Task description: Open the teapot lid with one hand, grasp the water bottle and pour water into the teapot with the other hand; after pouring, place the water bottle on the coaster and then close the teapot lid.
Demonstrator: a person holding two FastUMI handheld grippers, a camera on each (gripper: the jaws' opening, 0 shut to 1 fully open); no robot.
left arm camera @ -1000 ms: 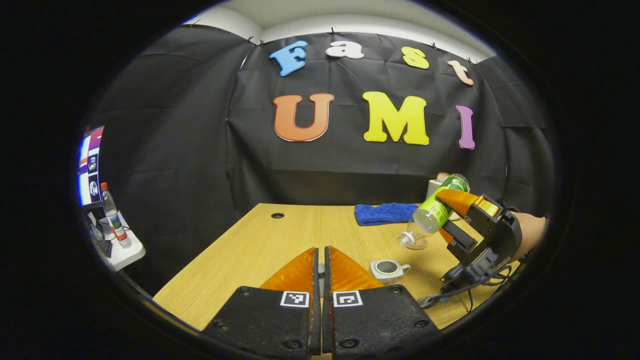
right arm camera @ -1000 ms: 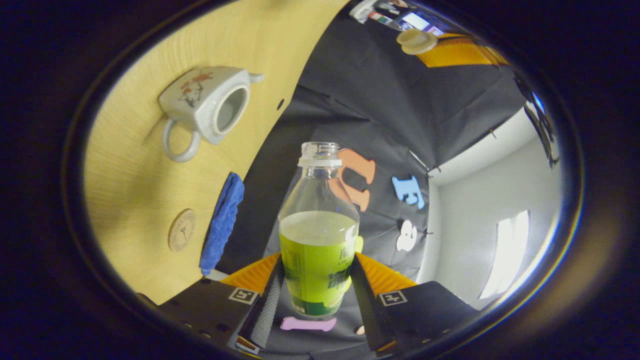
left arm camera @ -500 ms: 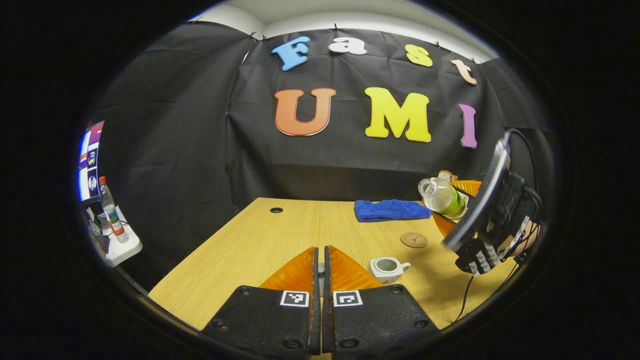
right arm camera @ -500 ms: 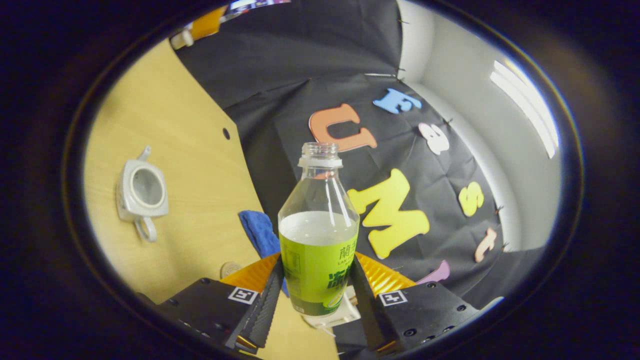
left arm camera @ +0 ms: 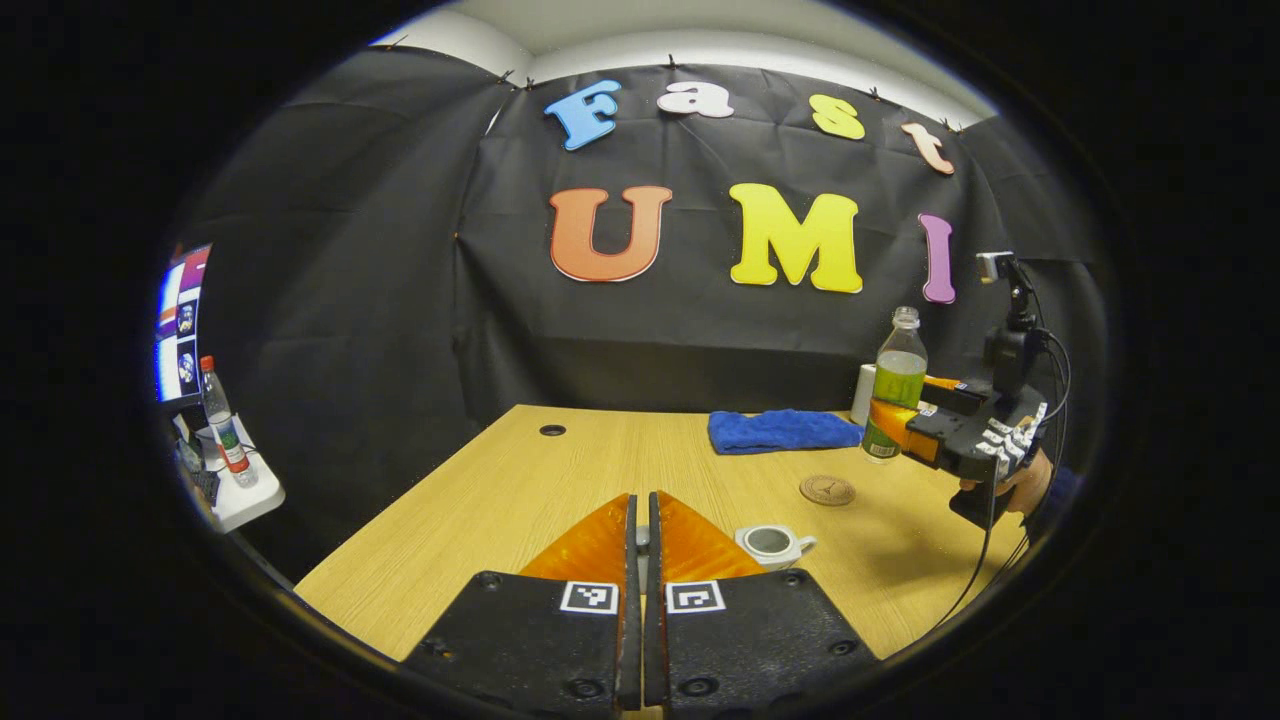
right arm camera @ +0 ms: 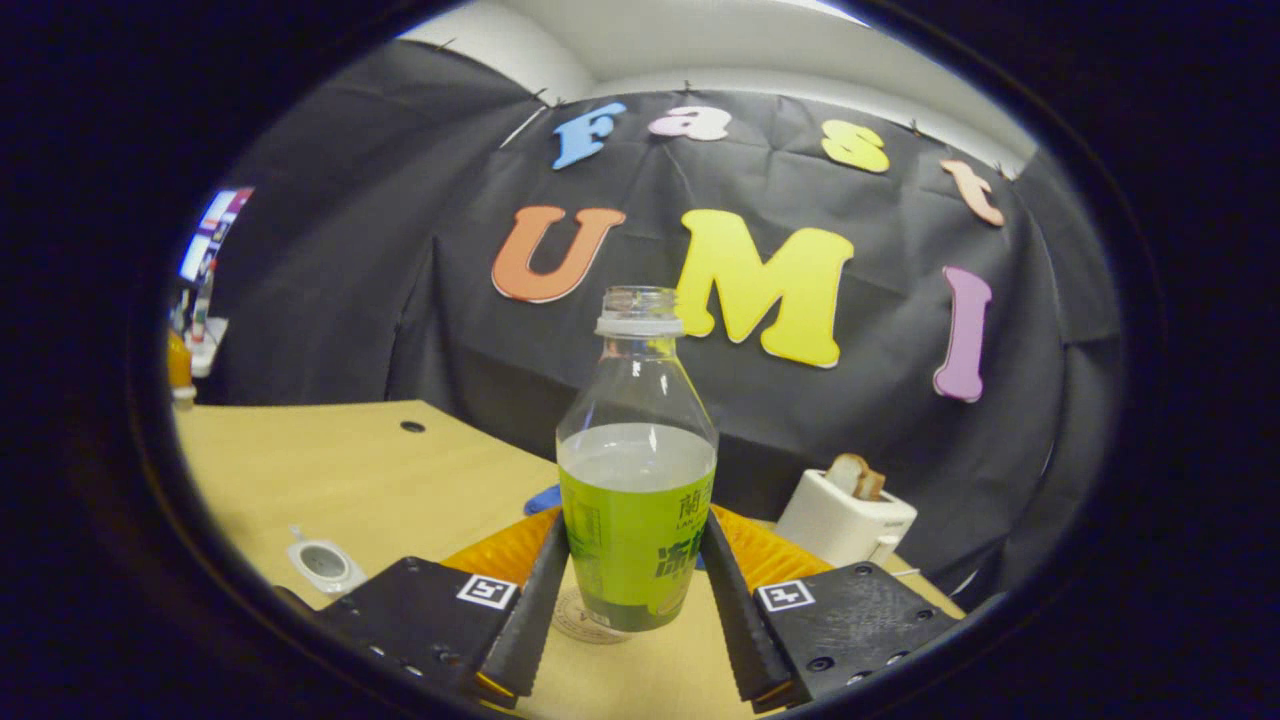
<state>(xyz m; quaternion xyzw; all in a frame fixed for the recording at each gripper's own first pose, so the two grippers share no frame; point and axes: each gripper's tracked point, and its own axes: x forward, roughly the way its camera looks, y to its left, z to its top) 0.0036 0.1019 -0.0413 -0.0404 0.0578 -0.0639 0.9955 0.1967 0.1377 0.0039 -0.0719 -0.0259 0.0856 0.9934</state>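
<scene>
The small white teapot stands lidless on the wooden table, just right of my left gripper. That gripper is shut, and a sliver of the teapot lid shows between its fingers. My right gripper is shut on the green-labelled water bottle, which is upright, uncapped and about half full. In the left gripper view the water bottle hangs at the far right, just beyond the round brown coaster. The coaster peeks out below the bottle's base, and the teapot sits to the left.
A blue cloth lies at the back of the table and a white toaster stands at the back right. A cable hole is in the table's far left. A side shelf with a bottle and a screen stands left.
The right gripper has swung the bottle from tilted over the teapot back to upright and carried it right, towards the coaster. The left gripper has stayed in place, still shut.
</scene>
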